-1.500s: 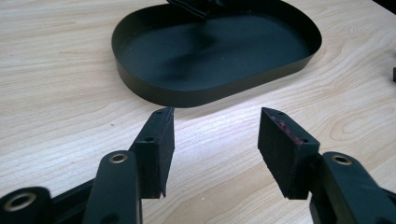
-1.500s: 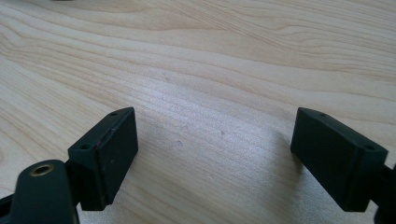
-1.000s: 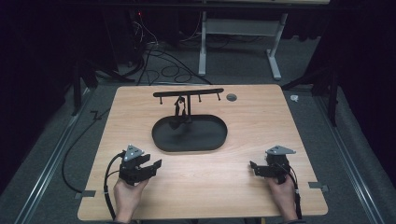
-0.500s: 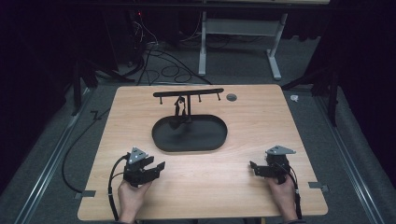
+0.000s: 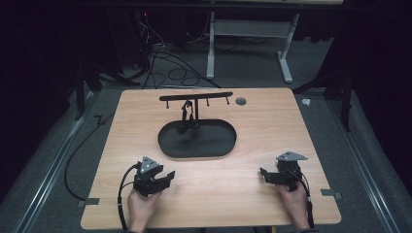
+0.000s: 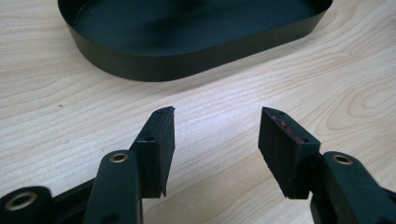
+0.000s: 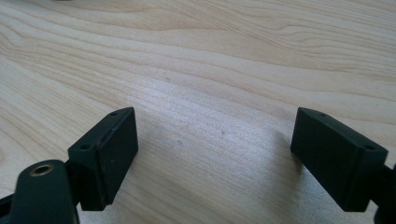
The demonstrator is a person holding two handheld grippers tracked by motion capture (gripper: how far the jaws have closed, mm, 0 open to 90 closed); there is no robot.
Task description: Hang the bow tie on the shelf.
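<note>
Stage: work judged barely begun; nothing gripped, nothing reached. Left gripper [image 5: 167, 176] held low over table [image 5: 272, 126] near front edge, jaws spread apart, empty, pointed toward black oval tray [image 5: 216, 145]. Right gripper [image 5: 263, 174] likewise parted and empty, well apart from tray, bare wood seen between its jaws. Tray placed at table centre: matte black, low-walled. T-shaped rack [image 5: 196, 96] mounted at its far side; small dark item [image 5: 187, 112] hung beneath crossbar, possibly keys, too small to be identified. Approach and grasp left.

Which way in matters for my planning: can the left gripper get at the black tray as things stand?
Probably yes: the left gripper stands open, aimed at the black tray, with bare wooden table between.
</note>
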